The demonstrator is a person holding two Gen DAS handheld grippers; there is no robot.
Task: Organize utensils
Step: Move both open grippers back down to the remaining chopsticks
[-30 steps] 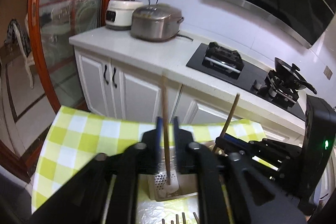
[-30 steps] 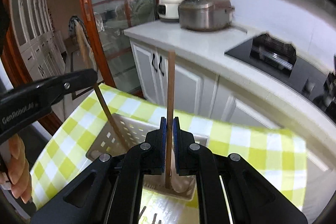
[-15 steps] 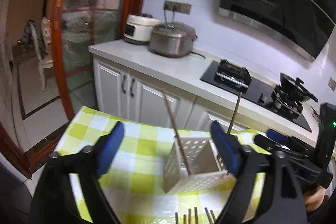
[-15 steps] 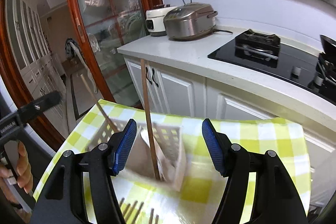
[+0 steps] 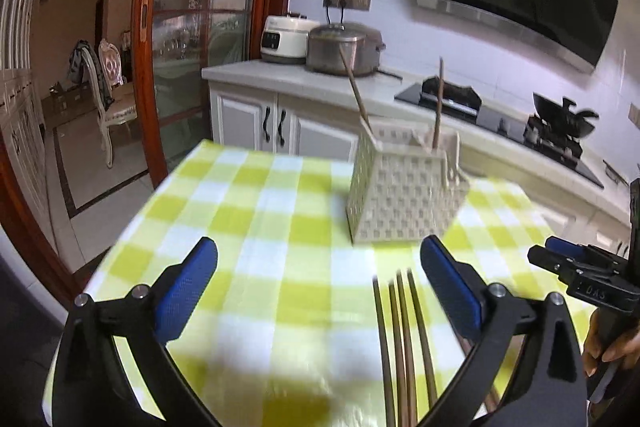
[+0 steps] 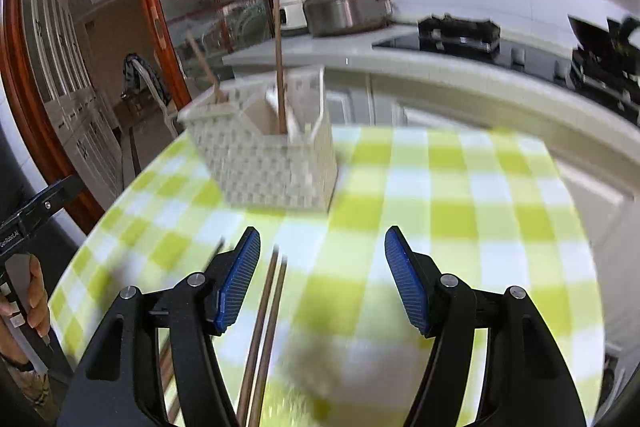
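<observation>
A white perforated utensil basket (image 5: 404, 191) stands on the green-and-white checked tablecloth (image 5: 256, 227); it also shows in the right wrist view (image 6: 268, 155). Two wooden sticks stand in it, one leaning left (image 5: 356, 95) and one near upright (image 5: 438, 107). Several more wooden sticks (image 5: 400, 339) lie on the cloth in front, also in the right wrist view (image 6: 264, 323). My left gripper (image 5: 320, 287) is open and empty, well back from the basket. My right gripper (image 6: 322, 275) is open and empty, also back from it.
A white kitchen counter (image 5: 280, 75) with a steel cooker (image 5: 344, 47), a white rice cooker (image 5: 284, 39) and a black hob (image 5: 496, 111) runs behind the table. A wood-framed glass door (image 5: 176, 39) is at the left. The table edge drops off at the left (image 5: 132, 227).
Both grippers were shut on sticks above the basket; they opened, left the sticks standing in it, and pulled back and lower toward the table's front.
</observation>
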